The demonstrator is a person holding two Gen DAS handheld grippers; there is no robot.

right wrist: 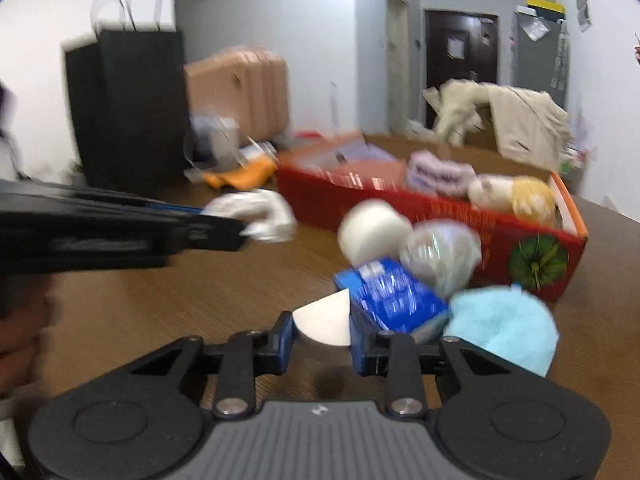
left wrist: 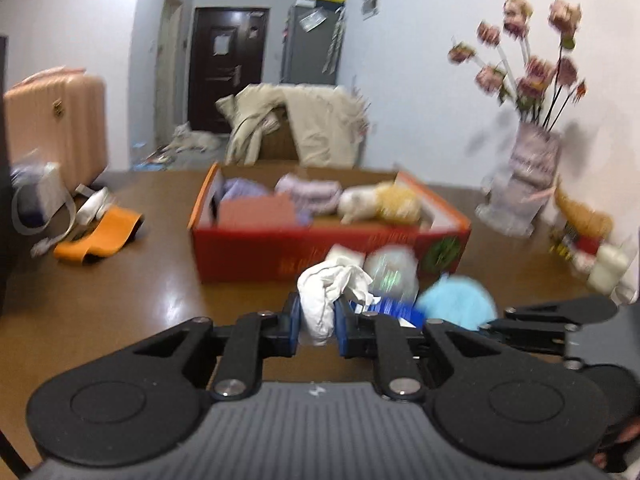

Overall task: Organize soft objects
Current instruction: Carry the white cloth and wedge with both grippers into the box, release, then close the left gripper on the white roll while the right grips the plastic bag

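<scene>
Your left gripper [left wrist: 317,322] clamped on white cloth [left wrist: 334,296] at lower centre, your right gripper [right wrist: 322,338] jaws apart around white wedge [right wrist: 326,322], red box [left wrist: 320,248] mid-frame.

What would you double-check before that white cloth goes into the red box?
1. Left gripper shut on the white cloth: ok.
2. Cloth lifted off the table: ok, per the right wrist view.
3. Free room in the red box: cannot tell; folded items and a plush toy already fill much.
4. Right gripper out of the path: ok, low beside the blue packet.
5. Picture sharpness: not ok, blurred.
</scene>
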